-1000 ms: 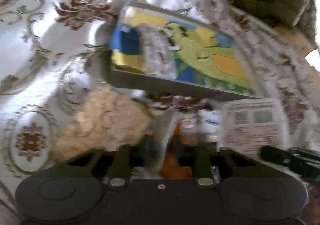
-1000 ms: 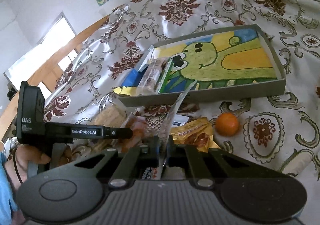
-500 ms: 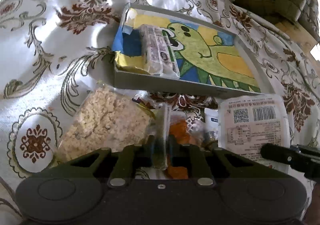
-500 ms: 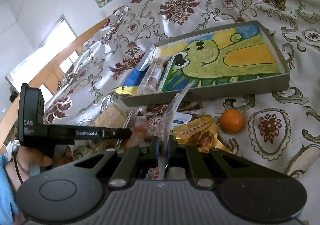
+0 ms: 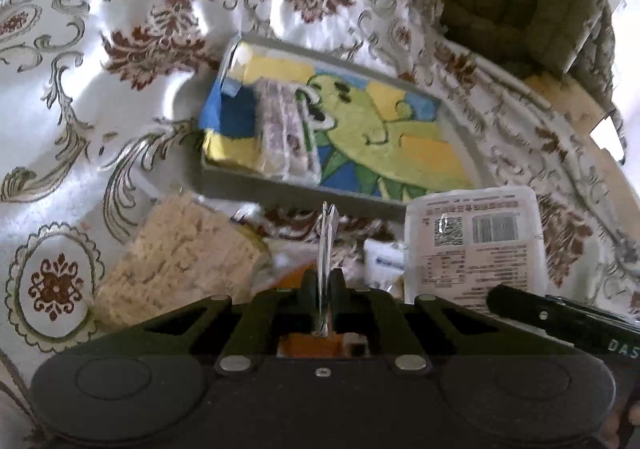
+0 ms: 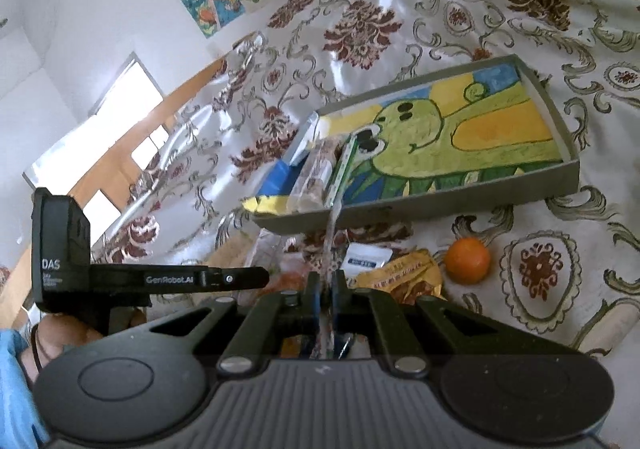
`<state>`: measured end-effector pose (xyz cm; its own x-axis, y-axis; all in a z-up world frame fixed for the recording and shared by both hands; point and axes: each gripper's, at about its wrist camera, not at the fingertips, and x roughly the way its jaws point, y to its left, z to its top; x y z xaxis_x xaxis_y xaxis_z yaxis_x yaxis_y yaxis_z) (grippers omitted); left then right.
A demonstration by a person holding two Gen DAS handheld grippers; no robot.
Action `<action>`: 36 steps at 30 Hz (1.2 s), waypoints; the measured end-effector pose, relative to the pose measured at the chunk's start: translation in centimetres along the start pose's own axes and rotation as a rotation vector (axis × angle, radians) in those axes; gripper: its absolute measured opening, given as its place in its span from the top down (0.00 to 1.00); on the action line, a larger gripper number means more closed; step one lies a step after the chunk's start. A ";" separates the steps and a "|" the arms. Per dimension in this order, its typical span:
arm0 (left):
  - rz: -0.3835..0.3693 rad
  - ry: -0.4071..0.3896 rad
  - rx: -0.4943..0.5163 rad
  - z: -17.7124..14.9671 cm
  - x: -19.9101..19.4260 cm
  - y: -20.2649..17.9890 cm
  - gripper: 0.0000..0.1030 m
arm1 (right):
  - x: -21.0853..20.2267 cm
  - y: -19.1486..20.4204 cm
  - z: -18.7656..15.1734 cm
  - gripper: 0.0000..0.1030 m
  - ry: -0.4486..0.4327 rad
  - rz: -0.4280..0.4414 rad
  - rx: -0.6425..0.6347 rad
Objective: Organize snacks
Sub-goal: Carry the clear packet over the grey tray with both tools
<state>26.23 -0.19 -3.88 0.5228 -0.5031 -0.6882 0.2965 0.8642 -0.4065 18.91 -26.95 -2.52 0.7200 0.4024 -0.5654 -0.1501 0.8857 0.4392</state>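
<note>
Left hand-held gripper (image 5: 325, 289): your jaws are pressed together on the upright edge of a clear plastic snack wrapper (image 5: 326, 237), pinched thin between the pads.
Right hand-held gripper (image 6: 326, 289): your jaws are likewise pressed together on an upright strip of clear wrapper film (image 6: 331, 237); whether it is the same packet as the left one holds, you cannot tell from here.
Tray: the shallow grey cardboard box with a green dinosaur drawing inside (image 5: 304, 198) lies on the bench beyond both grippers; a clear-wrapped snack bar (image 5: 280, 129) lies in its left end.
Loose snacks: a clear bag of pale puffed-rice cake (image 5: 176, 253) lies left of your left gripper, a white packet with a barcode label (image 5: 476, 245) to its right, both outside the box.
Right side: a golden foil packet (image 6: 408, 273) and a small orange fruit (image 6: 467, 260) rest just in front of the box.
Bench: a white floral-patterned cloth (image 5: 120, 29) covers it.
</note>
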 end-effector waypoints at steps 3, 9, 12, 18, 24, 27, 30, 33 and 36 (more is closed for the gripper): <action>-0.023 -0.031 -0.004 0.2 -0.4 -0.3 0.94 | -0.2 -0.4 0.5 0.95 -0.024 -0.006 0.019; -0.058 -0.074 -0.032 1.1 -0.6 -1.0 0.94 | -0.5 -1.1 1.9 0.95 -0.084 0.007 0.059; -0.055 -0.097 -0.059 2.6 -0.2 -1.7 0.94 | -0.5 -1.6 3.6 0.95 -0.140 0.028 0.096; -0.032 -0.152 -0.015 6.5 2.7 -4.5 0.94 | 1.1 -4.0 7.5 0.95 -0.251 0.010 0.175; -0.017 -0.142 0.008 9.6 6.9 -6.7 0.94 | 4.5 -6.2 10.0 0.95 -0.293 -0.074 0.164; -0.003 -0.124 0.025 10.4 9.2 -7.4 0.94 | 5.5 -7.8 10.5 0.95 -0.303 -0.079 0.213; 0.022 -0.100 0.025 10.8 11.3 -7.6 0.94 | 6.2 -9.1 10.8 0.95 -0.308 -0.089 0.250; 0.036 -0.078 0.019 10.7 12.8 -7.5 0.93 | 7.1 -10.0 10.9 0.95 -0.298 -0.103 0.272; 0.061 -0.055 0.031 10.5 13.9 -7.6 0.93 | 7.8 -10.3 10.9 0.95 -0.267 -0.139 0.254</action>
<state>39.66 -13.63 -4.06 0.5834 -0.4488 -0.6769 0.2867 0.8936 -0.3454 33.40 -35.41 -3.84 0.8778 0.1788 -0.4444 0.1092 0.8286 0.5491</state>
